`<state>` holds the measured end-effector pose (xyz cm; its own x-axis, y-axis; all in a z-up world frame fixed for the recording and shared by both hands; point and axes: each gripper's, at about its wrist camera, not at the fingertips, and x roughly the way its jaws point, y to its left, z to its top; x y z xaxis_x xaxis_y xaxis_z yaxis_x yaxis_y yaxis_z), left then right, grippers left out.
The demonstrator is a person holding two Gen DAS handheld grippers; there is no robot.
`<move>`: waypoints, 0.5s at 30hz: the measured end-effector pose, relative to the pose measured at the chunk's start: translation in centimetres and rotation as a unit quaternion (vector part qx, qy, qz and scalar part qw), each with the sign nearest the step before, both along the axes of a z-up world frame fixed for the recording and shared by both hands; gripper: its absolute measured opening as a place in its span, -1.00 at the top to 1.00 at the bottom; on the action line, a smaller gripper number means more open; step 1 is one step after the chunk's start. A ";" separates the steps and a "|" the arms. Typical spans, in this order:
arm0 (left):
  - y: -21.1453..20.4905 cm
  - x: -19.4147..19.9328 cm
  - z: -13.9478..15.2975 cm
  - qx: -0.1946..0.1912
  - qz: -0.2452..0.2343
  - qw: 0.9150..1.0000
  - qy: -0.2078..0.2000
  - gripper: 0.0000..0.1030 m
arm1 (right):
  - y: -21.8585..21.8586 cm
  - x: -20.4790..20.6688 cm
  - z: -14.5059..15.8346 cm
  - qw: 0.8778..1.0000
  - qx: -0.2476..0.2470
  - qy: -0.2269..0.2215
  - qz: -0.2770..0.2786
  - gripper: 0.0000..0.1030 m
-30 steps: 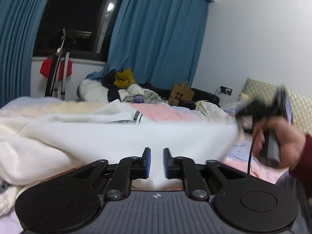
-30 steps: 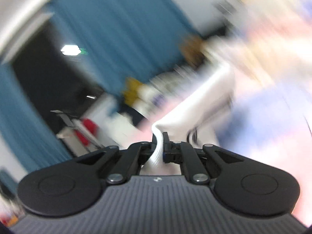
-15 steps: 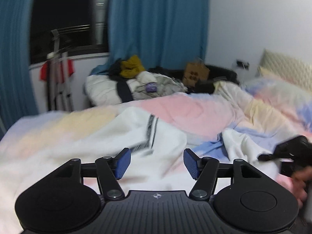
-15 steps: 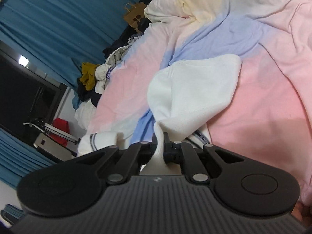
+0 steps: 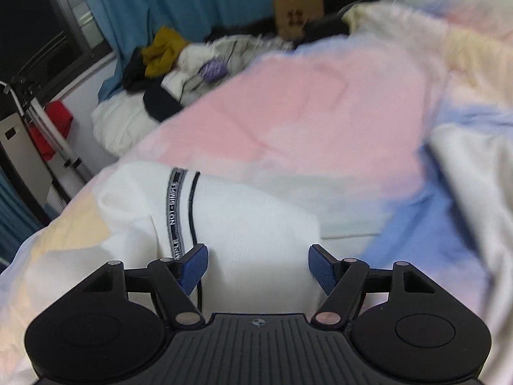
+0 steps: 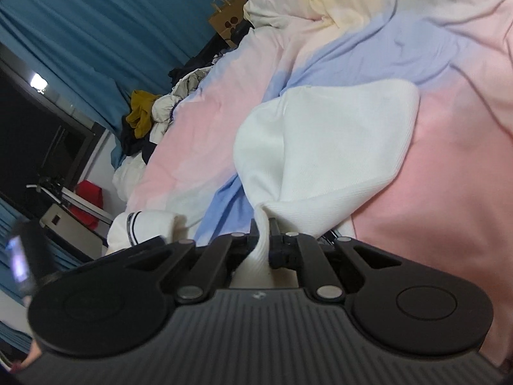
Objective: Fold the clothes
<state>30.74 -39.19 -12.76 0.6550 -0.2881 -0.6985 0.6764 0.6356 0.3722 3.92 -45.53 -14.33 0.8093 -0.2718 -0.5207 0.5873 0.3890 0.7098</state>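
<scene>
Left wrist view: my left gripper (image 5: 258, 268) has just been spreading its jaws and they stand wide, with the white garment (image 5: 243, 224) lying between the blue pads (image 5: 192, 268) but not pinched. A grey band printed "SIMPLE" (image 5: 174, 205) runs along that part of the cloth.

The only container is a brown paper bag (image 5: 298, 11) at the far side; I cannot tell what it holds.

The garment lies on a bed cover (image 5: 304, 112) of pink, blue and pale yellow. A heap of clothes (image 5: 170, 61) sits at the far edge under teal curtains (image 5: 160, 3), beside a dark window (image 5: 29, 22).

The right wrist view shows what the left does not: my right gripper (image 6: 263, 240) is clamped on a bunched fold of the white garment, whose broad panel (image 6: 336, 147) spreads beyond it. At the far left, blurred, is the other handheld device (image 6: 24, 256).
</scene>
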 end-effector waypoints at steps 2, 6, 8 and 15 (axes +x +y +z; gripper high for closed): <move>-1.3 0.9 -1.1 0.016 0.005 1.000 -0.021 -0.27 | -0.1 0.1 -0.1 1.000 0.001 -0.003 0.000 0.86; -2.4 1.6 -1.4 0.035 0.014 0.998 -0.053 0.81 | 0.0 0.2 -0.2 1.000 0.000 -0.008 0.000 0.86; -3.1 1.8 -0.3 0.037 0.015 0.997 -0.063 0.88 | 0.0 -0.1 -0.1 1.000 0.009 -0.016 0.002 0.86; -5.1 3.8 6.2 -0.007 0.030 0.993 -0.113 0.91 | 0.3 -0.6 0.2 1.000 0.017 -0.025 0.004 0.86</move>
